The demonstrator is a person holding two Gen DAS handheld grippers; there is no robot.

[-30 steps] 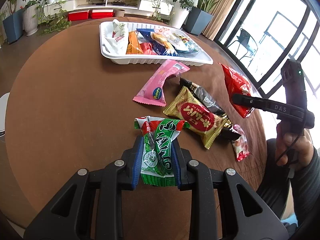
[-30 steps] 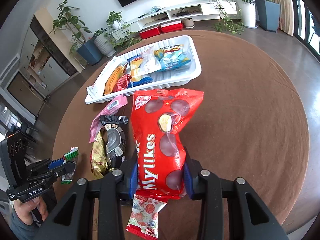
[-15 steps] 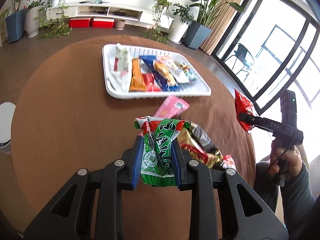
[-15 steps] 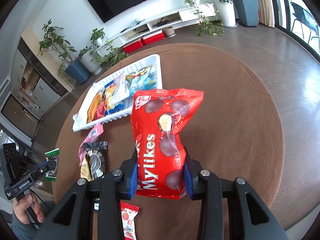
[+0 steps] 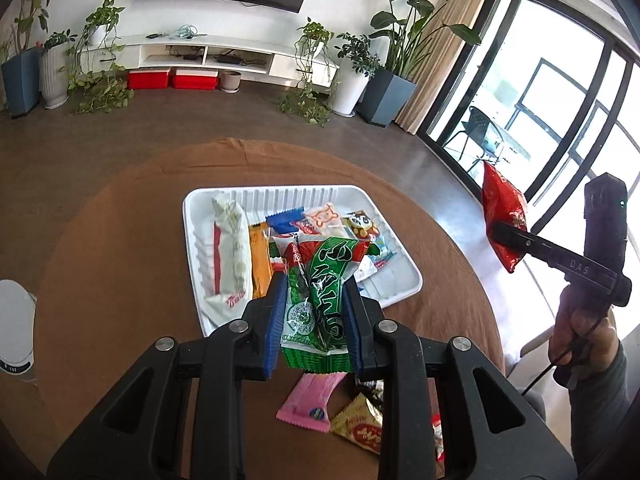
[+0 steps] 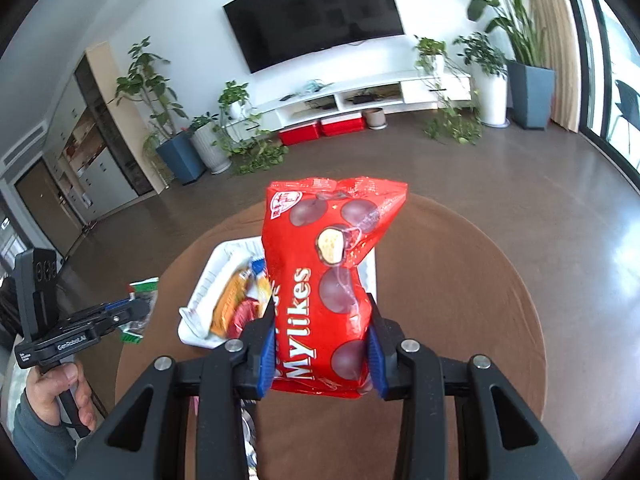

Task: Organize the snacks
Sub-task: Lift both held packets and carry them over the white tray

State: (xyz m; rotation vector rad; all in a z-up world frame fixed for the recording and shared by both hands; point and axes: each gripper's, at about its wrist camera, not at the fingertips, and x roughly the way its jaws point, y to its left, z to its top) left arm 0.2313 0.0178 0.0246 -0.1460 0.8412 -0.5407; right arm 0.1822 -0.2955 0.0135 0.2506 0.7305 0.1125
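Home living room, wall television (image 6: 316,20), potted plants (image 5: 384,56)

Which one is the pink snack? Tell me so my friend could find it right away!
Start at the round brown table and find the white tray of snacks. Come back toward the near edge, below the left gripper holding the green packet. The pink snack lies flat on the table outside the tray, beside a gold wrapper, and it is the only pink one.

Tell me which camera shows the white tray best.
Left wrist view: the tray shows nearly whole, rim and contents visible, with only the green packet covering its near middle. In the right wrist view, the red bag hides most of the tray.
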